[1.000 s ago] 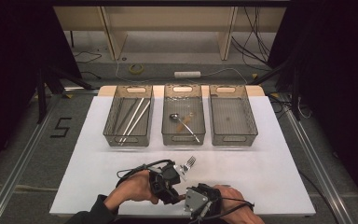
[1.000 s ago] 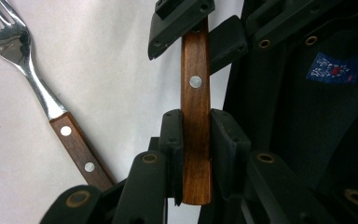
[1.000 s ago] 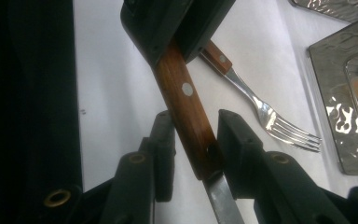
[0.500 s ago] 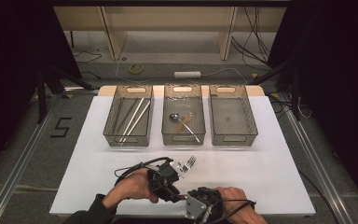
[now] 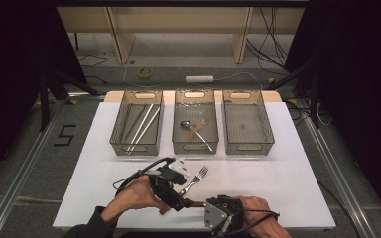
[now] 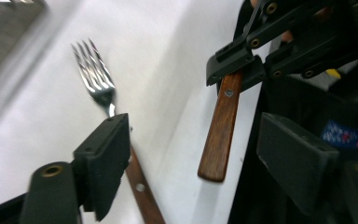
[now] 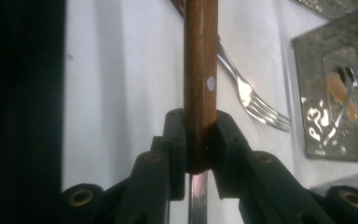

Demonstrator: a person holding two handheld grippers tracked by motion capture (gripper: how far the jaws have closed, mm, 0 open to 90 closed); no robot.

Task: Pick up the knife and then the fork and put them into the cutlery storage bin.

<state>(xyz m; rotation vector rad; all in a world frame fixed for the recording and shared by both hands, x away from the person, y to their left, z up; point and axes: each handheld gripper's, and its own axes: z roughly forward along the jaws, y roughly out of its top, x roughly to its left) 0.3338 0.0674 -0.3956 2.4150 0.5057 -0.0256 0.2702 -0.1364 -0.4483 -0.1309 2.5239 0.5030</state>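
**Observer:** What do your right tongs [image 7: 200,116] have?

**Me:** They are clamped on the wood-handled utensil [image 7: 200,56], with both pads pressed flat on the sides of the handle, just below the rivet. Bare metal runs back from the clamp toward my hand. I cannot tell if it is a blade or a shank. The piece hangs level, just above the bench [image 5: 287,168], near its front edge.

**Observer:** And the left tongs [image 6: 193,128]?

**Me:** Apart. The jaws have just been opening. The free end of that same handle sits in the gap, but neither pad touches it. I read this as a hand-over: one pair needs a firm hold before the other lets go, so the piece never drops.

**Observer:** Why grip the handle and not the metal?

**Me:** My guess is that wood is thick and flat-sided, so the pads seat squarely on it. Thin steel would likely slip or twist.

**Observer:** What about the fork [image 5: 196,178]?

**Me:** It lies loose on the bench, just beside my left tongs, tines pointing toward the trays. Its own wooden handle passes under the left jaw and nothing grips it.

**Observer:** And the trays?

**Me:** There are three in a row at the far side. The left tray [image 5: 120,148] holds long rods and the middle tray [image 5: 195,148] holds a spoon and small cutlery. This looks like sorting by kind, so I judge my piece goes to one of them.
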